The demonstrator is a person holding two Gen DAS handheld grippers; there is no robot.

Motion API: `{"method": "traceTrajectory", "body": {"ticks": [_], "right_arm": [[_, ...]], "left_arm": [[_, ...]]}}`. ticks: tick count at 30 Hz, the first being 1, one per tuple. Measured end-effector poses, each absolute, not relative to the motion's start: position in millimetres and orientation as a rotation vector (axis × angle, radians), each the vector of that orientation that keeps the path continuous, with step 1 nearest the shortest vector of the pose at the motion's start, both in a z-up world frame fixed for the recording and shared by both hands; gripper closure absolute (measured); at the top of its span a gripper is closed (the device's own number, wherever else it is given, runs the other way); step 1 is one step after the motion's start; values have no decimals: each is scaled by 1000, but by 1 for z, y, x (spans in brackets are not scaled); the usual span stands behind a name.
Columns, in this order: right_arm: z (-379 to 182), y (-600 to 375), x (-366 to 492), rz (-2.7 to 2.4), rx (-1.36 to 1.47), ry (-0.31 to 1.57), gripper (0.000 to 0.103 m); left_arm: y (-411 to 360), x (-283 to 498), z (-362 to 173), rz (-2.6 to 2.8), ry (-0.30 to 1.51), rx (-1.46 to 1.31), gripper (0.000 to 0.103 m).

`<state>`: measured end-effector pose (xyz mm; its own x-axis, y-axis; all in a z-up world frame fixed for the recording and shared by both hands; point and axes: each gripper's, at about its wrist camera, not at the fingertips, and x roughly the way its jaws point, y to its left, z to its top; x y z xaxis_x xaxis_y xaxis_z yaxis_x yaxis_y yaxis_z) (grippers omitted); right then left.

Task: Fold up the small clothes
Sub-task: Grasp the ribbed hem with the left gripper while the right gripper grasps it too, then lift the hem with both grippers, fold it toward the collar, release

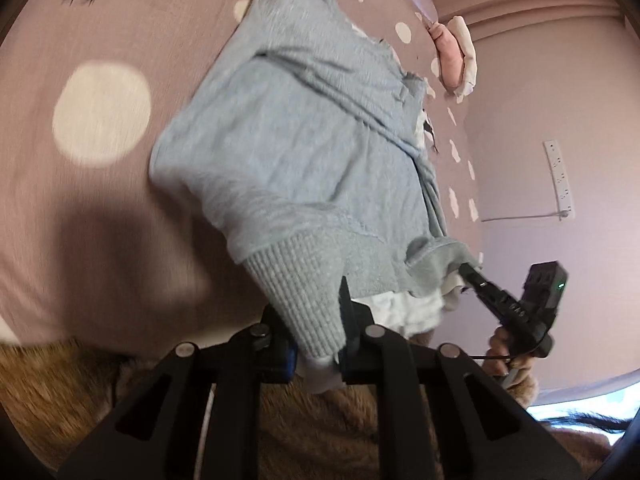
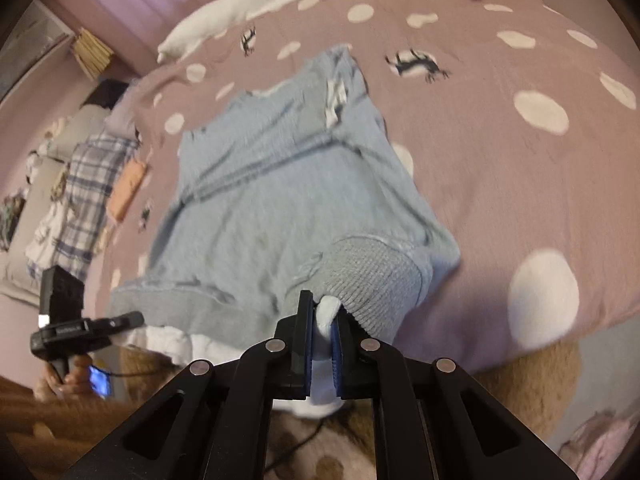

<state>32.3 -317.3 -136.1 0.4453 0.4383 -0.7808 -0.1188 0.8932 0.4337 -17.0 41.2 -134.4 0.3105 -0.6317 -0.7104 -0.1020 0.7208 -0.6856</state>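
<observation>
left gripper clamped on near-left ribbed hem corner | right gripper clamped on near-right hem corner | light-blue sweater spread on polka-dot bedspread, far end flat | risk: white inner layer slipping from the pads, uneven lift skewing the fold

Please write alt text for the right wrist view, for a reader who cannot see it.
The right gripper is shut on the ribbed hem of a light blue sweater spread over a mauve bedspread with white spots. At far left, the left gripper grips the hem too.
</observation>
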Motion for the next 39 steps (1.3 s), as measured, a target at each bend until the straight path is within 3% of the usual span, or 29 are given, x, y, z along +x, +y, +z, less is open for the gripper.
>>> {"method": "traceTrajectory", "body": {"ticks": [10,19,29,39], "right_arm": [[-125,-322,87,312,416,989,93],[-138,-327,121,203,436,989,93],[-126,-341,120,150,437,949,93],[-118,-351,113,156,488,943,92]], "left_arm": [[52,34,-116,-390,1124,-798,89],[44,85,-125,-310,1118,-709,87],[65,91,-105,-243,1006,-635,60],[94,77,-109,-153,1011,-643,59]]}}
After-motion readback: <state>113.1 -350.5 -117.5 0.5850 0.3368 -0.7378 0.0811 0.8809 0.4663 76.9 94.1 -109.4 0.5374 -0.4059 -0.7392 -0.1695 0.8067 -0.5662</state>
